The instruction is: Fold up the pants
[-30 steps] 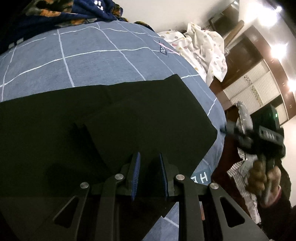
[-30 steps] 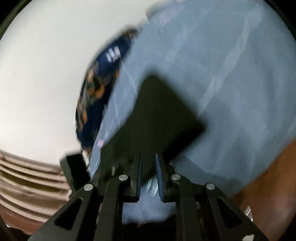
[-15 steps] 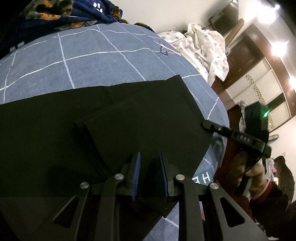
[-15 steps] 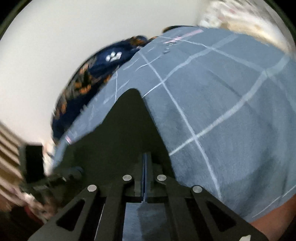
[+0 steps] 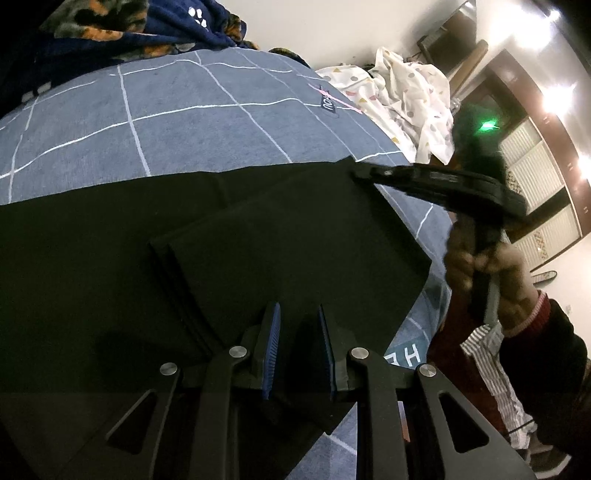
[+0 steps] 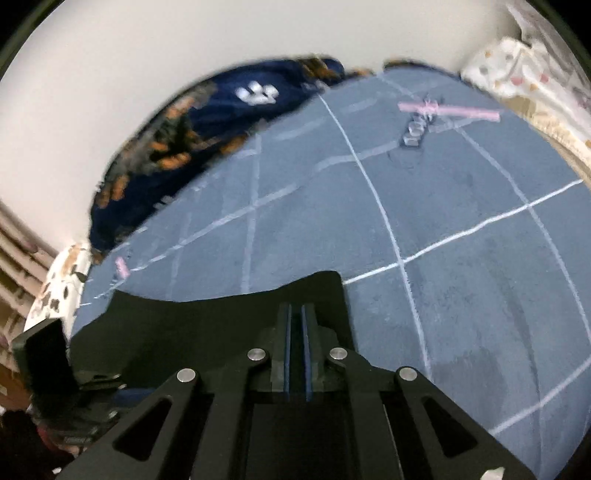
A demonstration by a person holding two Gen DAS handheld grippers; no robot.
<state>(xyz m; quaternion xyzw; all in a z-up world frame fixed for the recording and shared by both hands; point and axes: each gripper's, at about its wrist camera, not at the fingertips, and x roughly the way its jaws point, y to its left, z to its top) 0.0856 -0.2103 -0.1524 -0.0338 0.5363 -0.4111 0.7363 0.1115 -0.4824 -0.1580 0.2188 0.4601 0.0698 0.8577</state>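
Note:
Black pants (image 5: 258,240) lie folded flat on a blue bedspread with white grid lines (image 5: 184,129). My left gripper (image 5: 299,343) hovers low over their near edge, its blue pads (image 5: 271,343) a narrow gap apart, with no cloth visibly pinched. My right gripper (image 5: 356,172), held by a hand (image 5: 480,266), reaches in from the right and its tip meets the pants' far right corner. In the right wrist view its jaws (image 6: 295,314) are shut on that corner of the pants (image 6: 203,325), whose edge lifts in a wave off the bedspread (image 6: 443,221).
A dark blue and orange patterned blanket (image 5: 147,22) is bunched along the bed's far side. A white dotted cloth (image 5: 406,92) lies heaped past the bed's right corner. A wardrobe and bright lamps stand beyond on the right.
The right gripper swung in from beside the bed to the pants' far right corner and its jaws closed there. The left gripper stayed still.

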